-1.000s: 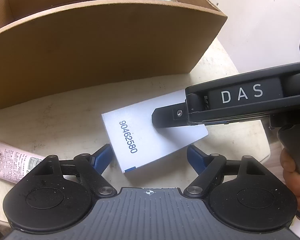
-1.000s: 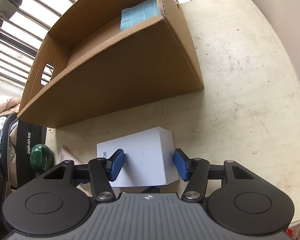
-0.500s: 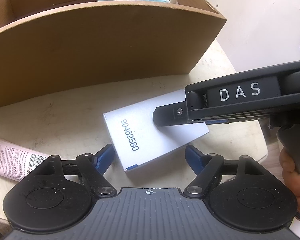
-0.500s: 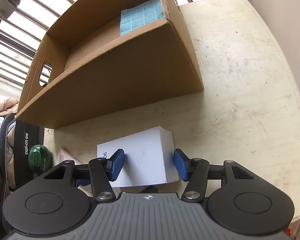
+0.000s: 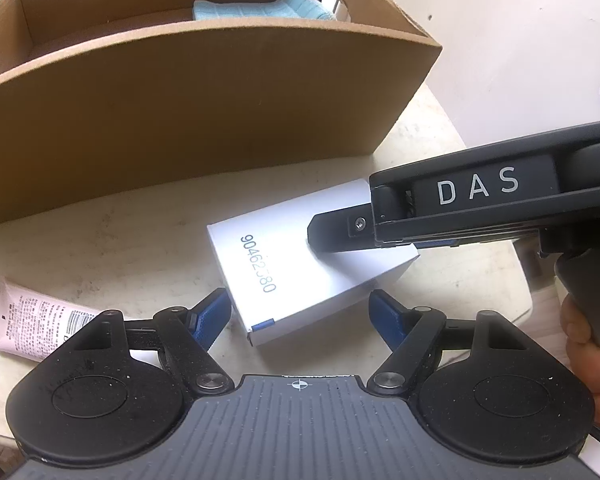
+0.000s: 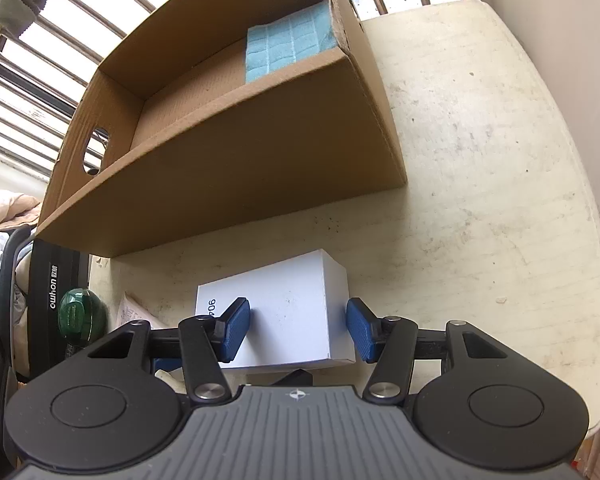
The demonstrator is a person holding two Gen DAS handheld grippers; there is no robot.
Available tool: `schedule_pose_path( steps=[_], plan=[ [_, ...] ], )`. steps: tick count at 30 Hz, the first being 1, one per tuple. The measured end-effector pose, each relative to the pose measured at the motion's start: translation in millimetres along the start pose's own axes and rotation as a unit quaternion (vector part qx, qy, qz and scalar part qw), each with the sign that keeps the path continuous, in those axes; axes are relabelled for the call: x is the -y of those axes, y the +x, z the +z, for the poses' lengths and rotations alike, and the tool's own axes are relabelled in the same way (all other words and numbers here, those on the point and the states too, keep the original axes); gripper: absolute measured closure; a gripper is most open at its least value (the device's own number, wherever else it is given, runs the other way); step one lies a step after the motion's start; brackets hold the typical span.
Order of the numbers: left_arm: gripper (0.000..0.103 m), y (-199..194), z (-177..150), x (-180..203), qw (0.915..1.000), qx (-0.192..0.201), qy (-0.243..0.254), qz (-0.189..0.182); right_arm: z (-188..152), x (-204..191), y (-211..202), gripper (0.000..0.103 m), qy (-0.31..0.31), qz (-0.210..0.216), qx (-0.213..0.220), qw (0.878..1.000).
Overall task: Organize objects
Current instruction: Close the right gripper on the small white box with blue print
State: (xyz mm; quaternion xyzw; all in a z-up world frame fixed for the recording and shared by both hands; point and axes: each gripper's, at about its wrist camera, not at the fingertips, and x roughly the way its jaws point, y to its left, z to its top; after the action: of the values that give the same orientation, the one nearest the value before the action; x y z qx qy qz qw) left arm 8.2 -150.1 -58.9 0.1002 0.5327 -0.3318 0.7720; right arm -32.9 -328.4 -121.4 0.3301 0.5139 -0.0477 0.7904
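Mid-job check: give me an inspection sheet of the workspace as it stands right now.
surface: cream table, stained and speckled.
job's things: white box flat in front of the cardboard carton; blue cloth inside the carton; pink tube lying on the table.
clutter: green round object and black case past the table edge.
grippers: left gripper jaws open, box corner between them untouched; right gripper jaws apart over the box, no grip seen.
cables: possibly one thin dark lead below the hand.
surroundings: barred window, white wall.
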Motion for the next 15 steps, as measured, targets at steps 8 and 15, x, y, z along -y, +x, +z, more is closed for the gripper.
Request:
schedule_pose_path(
  steps=[8,15],
  plan=[
    [0.03,-1,1,5,0.9999,0.001,0.005,-0.016,-2,-6,-8,0.046,-0.026,-0.013,0.016,0.999],
    [0.028,2,4,-1,0.9984,-0.009,-0.019,-0.052,-3,10,-11,0.048,-0.004,-0.008,0.008,1.0]
  ],
)
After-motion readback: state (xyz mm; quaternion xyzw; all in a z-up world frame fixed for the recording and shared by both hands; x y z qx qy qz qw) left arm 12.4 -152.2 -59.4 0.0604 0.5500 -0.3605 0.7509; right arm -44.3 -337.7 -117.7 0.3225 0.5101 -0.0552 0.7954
